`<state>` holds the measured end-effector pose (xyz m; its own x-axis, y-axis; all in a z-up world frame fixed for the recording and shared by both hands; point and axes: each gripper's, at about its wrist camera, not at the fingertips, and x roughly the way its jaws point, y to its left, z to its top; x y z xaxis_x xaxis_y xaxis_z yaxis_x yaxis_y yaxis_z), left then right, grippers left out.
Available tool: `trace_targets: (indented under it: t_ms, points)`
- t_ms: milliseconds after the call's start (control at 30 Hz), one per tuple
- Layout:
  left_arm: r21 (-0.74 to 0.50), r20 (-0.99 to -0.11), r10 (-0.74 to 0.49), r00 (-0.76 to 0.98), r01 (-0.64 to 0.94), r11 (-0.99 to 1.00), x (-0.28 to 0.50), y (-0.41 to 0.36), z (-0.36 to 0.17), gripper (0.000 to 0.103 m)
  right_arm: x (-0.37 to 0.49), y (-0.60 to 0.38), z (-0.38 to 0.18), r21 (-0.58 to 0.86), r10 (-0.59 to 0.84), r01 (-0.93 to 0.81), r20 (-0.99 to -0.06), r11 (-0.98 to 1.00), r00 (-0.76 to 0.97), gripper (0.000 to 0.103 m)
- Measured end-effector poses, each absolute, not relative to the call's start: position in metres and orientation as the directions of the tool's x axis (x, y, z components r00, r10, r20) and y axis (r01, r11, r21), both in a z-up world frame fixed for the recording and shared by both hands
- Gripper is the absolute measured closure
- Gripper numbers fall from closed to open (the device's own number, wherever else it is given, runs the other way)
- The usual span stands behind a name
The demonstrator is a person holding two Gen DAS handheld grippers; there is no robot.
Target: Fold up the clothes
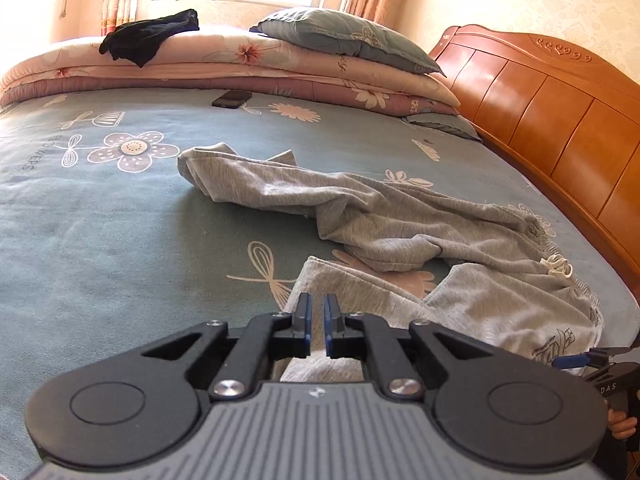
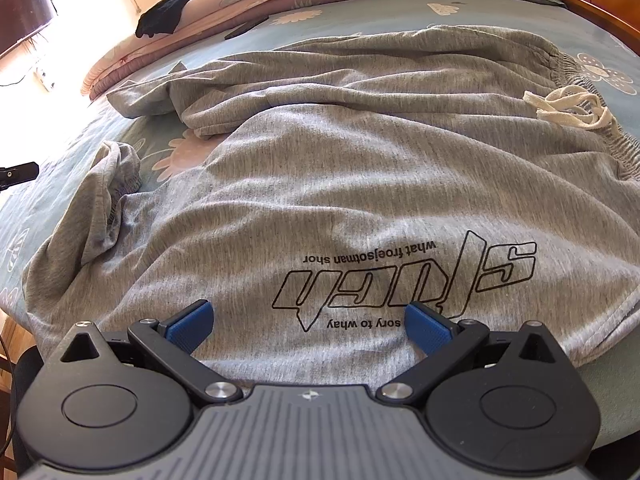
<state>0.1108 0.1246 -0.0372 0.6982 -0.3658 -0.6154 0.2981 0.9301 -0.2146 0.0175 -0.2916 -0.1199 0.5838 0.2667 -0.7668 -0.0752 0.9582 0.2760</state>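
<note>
Left tongs (image 1: 316, 326): we see the blue pads drawn close together with a thin gap, low centre of the left wrist view; they sit above a grey trouser leg, and we cannot tell whether any cloth is pinched between them.
Right tongs (image 2: 310, 326): we see them spread wide, bottom centre of the right wrist view, poised over the printed fabric with nothing between the pads.
Task garment: we find the light grey jersey sweatpants (image 2: 360, 168) with a black printed logo spread crumpled across the middle of the bed; one leg runs toward the upper left of the left wrist view, the waistband lies at the right.
Drawstring: a cream cotton drawstring (image 2: 568, 106) lies knotted at the elastic waistband, upper right of the right wrist view.
Bed: a teal bedsheet with flower prints (image 1: 100, 216) carries the garment.
Far end: a folded pink floral quilt (image 1: 248, 60) holds a grey-green pillow (image 1: 344, 38) and a dark crumpled garment (image 1: 148, 38).
Other items: a black phone (image 1: 232, 99) rests on the sheet just before the quilt; an orange wooden headboard (image 1: 552, 112) fills the right of the left wrist view.
</note>
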Motion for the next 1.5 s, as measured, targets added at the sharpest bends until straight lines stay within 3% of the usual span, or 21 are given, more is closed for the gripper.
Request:
trace_targets:
  t_ms: [33,67,100,433,500,533,567,600,700,1000,1133,1500]
  points:
    - [-0.219,-0.619,-0.367,0.694,0.296,0.93,0.114,0.126,-0.04,0.076,0.017,-0.291,-0.12,0.269,0.262,-0.077,-0.768,0.96,0.584,0.0]
    - [-0.224,-0.625,-0.362,0.691,0.286,0.932,0.119,0.127,-0.046,0.052,0.017,-0.29,-0.12,0.264,0.258,-0.077,-0.769,0.961,0.585,0.0]
    - [-0.234,-0.632,-0.358,0.687,0.271,0.934,0.126,0.129,-0.054,0.043,0.017,-0.289,-0.12,0.258,0.254,-0.079,-0.771,0.963,0.584,0.0]
    - [-0.338,-0.696,-0.458,0.553,0.31,0.888,0.192,0.116,-0.121,0.043,0.019,-0.284,-0.12,0.228,0.232,-0.081,-0.784,0.97,0.575,0.0]
    - [-0.337,-0.685,-0.482,0.547,0.348,0.875,0.19,0.111,-0.123,0.044,0.019,-0.283,-0.12,0.22,0.228,-0.084,-0.787,0.972,0.573,0.0]
    - [-0.35,-0.683,-0.506,0.526,0.372,0.86,0.188,0.108,-0.122,0.053,0.019,-0.283,-0.12,0.218,0.227,-0.085,-0.788,0.972,0.572,0.0]
    - [-0.37,-0.682,-0.533,0.501,0.392,0.842,0.185,0.105,-0.121,0.074,0.019,-0.283,-0.12,0.216,0.226,-0.086,-0.788,0.973,0.573,0.0]
    - [-0.377,-0.682,-0.55,0.483,0.413,0.829,0.18,0.1,-0.119,0.088,0.02,-0.283,-0.12,0.213,0.224,-0.088,-0.788,0.973,0.573,0.0]
    - [-0.277,-0.704,-0.488,0.516,0.434,0.858,0.159,0.084,-0.108,0.102,0.02,-0.282,-0.12,0.204,0.217,-0.087,-0.79,0.975,0.574,0.0]
    - [-0.234,-0.565,-0.398,0.723,0.322,0.918,0.112,0.115,-0.026,0.103,0.02,-0.284,-0.12,0.22,0.223,-0.076,-0.787,0.973,0.576,0.0]
    - [-0.167,-0.537,-0.284,0.794,0.229,0.959,0.104,0.14,0.006,0.103,0.02,-0.285,-0.12,0.228,0.226,-0.071,-0.784,0.971,0.579,0.0]
    - [-0.112,-0.667,0.02,0.745,-0.127,0.986,0.107,0.214,-0.018,0.103,0.022,-0.291,-0.108,0.303,0.27,-0.038,-0.778,0.952,0.567,0.001]
